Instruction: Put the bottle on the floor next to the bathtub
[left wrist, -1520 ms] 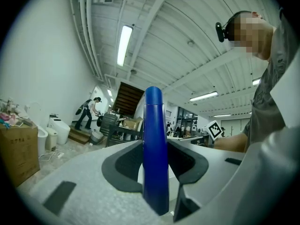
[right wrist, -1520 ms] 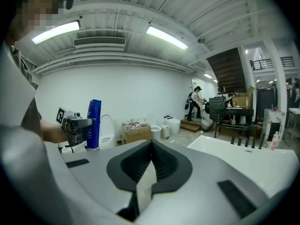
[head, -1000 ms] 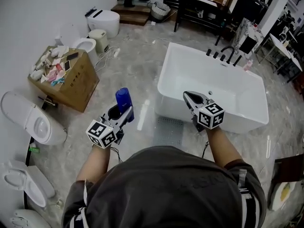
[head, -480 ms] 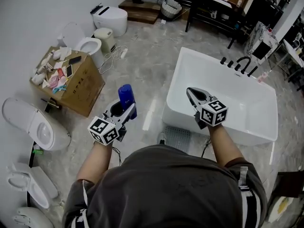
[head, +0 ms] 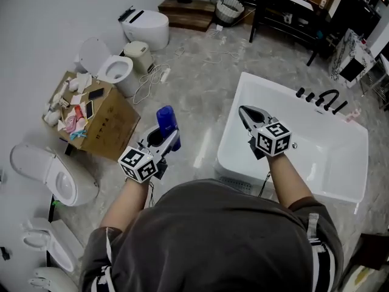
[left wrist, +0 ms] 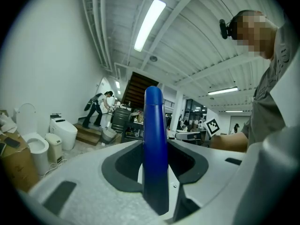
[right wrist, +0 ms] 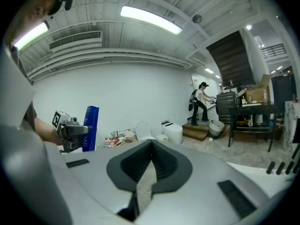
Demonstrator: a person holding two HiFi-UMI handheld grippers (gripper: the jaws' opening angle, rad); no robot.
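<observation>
A tall blue bottle point(head: 166, 121) stands upright in my left gripper point(head: 164, 140), held over the marble floor left of the white bathtub point(head: 319, 154). In the left gripper view the bottle point(left wrist: 154, 139) fills the gap, and the left gripper point(left wrist: 155, 149) is shut on its lower body. My right gripper point(head: 244, 112) hangs over the tub's near left rim, shut with nothing in it. In the right gripper view the right gripper point(right wrist: 151, 143) has its jaws meeting at the tips, and the bottle point(right wrist: 91, 128) shows at the left.
A cardboard box point(head: 103, 123) full of clutter sits on the floor to the left. Toilets point(head: 115, 70) stand along the white wall, and a cable point(head: 151, 81) trails across the floor. Black taps point(head: 327, 97) line the tub's far rim. Dark shelving point(head: 292, 8) stands at the back.
The person has walked forward, carrying both grippers and the bottle along. The box and toilets have drawn nearer, and the right gripper now hangs over the tub's left rim. Both grips look unchanged.
</observation>
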